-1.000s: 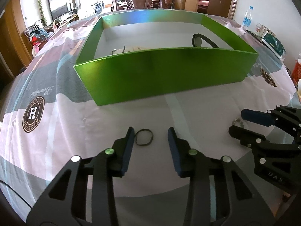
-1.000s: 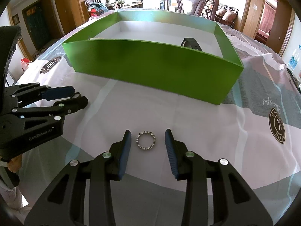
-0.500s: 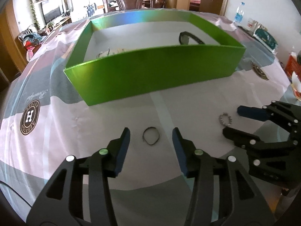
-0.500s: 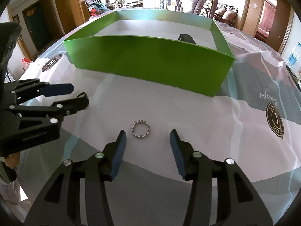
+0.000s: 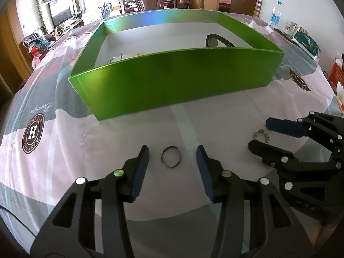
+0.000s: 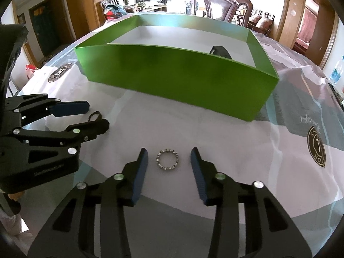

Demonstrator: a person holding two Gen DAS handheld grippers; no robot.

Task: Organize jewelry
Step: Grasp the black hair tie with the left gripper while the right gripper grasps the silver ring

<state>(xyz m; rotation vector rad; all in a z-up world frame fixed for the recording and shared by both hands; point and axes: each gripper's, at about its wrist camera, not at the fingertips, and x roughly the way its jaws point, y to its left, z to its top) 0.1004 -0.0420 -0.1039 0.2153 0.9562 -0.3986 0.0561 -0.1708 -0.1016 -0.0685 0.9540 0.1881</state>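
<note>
Through the left wrist camera, our left gripper (image 5: 172, 157) straddles the thin dark band (image 5: 171, 156), which lies flat on the tablecloth (image 5: 64, 172) between the closing fingers, neither pad touching it. Through the right wrist camera, our right gripper (image 6: 169, 159) likewise frames the beaded ring (image 6: 168, 159), jaws closing, pads still clear. The green box (image 6: 172, 81) stands beyond both, straight ahead.

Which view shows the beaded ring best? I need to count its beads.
The right wrist view: the beaded ring lies whole and sharp between the closing right tool. The left wrist view shows it small, partly hidden.
</note>
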